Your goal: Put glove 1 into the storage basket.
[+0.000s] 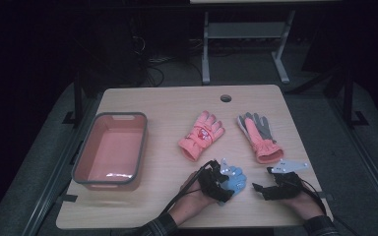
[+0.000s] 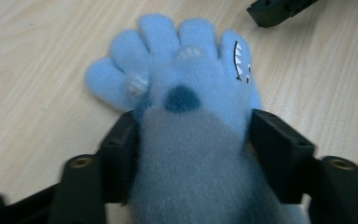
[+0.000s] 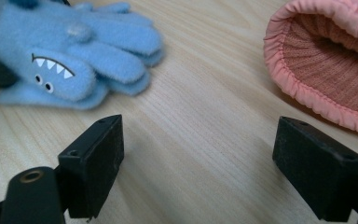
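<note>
From the high view we note the fluffy light-blue fleece glove point(image 1: 235, 179) near the front edge of the pale wood-grain bench point(image 1: 167, 105), with the left gripper point(image 1: 220, 183) on it and the right gripper point(image 1: 259, 188) just beside. The left gripper view adds detail: its jaws press the glove's grey-blue cuff from both sides, and a stitched toothy face marks one finger. In the right gripper view its jaws stand wide over bare wood, facing the ribbed coral glove cuff point(image 3: 328, 56). No legible writing. A coral plastic grey-rimmed tub point(image 1: 109, 150) sits left.
</note>
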The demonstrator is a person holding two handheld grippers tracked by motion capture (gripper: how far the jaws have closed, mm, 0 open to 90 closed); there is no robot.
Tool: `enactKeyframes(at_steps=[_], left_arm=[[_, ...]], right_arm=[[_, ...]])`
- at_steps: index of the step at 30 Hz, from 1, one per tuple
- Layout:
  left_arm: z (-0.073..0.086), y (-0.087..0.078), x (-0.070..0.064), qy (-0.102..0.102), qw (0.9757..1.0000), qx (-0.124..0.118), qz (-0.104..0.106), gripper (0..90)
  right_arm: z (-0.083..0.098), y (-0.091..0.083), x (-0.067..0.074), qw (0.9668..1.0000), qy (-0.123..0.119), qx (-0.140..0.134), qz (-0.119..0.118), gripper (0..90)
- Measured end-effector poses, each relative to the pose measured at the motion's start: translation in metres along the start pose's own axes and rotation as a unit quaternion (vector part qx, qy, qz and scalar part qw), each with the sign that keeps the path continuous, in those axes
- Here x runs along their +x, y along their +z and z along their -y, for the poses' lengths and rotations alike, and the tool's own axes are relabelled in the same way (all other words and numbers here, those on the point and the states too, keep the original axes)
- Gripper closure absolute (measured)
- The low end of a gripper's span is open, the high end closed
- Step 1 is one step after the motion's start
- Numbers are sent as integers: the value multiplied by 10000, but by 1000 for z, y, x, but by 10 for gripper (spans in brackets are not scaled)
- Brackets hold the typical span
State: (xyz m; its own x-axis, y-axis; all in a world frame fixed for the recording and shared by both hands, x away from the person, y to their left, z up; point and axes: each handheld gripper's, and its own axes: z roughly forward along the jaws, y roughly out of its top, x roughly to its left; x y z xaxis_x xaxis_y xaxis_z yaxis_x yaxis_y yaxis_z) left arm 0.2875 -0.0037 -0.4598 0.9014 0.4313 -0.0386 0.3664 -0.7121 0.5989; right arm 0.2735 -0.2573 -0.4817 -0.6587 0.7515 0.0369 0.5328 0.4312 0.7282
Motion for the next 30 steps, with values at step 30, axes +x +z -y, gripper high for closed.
enactKeyframes(at_steps=[30], left_arm=[[2,-14,29,-226,9970,-261,686,774]], right_arm=[[0,0,0,10000,7,-12,-10,162]])
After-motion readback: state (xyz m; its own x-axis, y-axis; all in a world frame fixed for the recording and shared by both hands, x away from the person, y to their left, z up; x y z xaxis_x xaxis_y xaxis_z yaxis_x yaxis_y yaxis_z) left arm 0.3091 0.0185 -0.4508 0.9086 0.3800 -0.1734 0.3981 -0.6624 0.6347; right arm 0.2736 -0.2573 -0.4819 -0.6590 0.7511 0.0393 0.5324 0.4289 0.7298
